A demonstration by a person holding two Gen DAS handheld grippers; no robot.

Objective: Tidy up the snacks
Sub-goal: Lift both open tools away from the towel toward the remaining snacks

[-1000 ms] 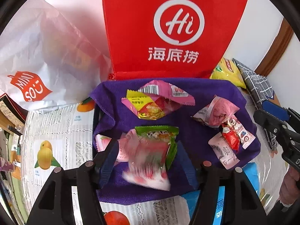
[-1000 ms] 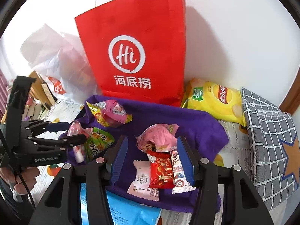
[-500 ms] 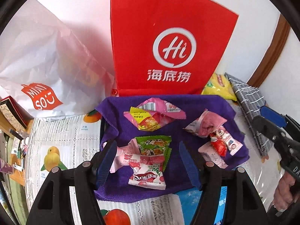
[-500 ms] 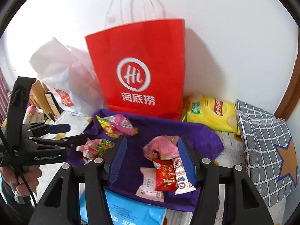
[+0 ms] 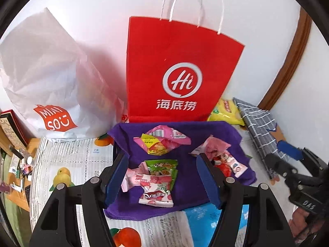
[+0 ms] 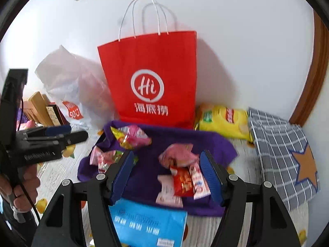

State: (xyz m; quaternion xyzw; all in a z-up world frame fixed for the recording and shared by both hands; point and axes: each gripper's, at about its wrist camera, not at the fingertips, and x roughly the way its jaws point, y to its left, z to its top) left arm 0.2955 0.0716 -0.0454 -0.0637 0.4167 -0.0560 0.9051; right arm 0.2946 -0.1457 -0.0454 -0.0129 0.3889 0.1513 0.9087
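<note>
Both tongs hang empty with their blue pads spread: the left tongs above a small heap of sachets, the right tongs above another. The snacks lie on a purple cloth spread toward the rear edge of the bench, just in front of the red paper bag. They sit in three loose groups: a green-and-pink cluster on the left, a pink and yellow pair nearest the bag, and a pink pouch with red and white sticks on the right. Sorting looks partly done; nothing appears to be bagged yet, and the yellow crisp packet is off the cloth by the rear edge.

The wrappers are thin, glossy, crinkled film, likely slippery and easily crushed. The cloth looks soft and napped, the bag stiff with twisted cord handles, and the bench covering is printed with fruit.
</note>
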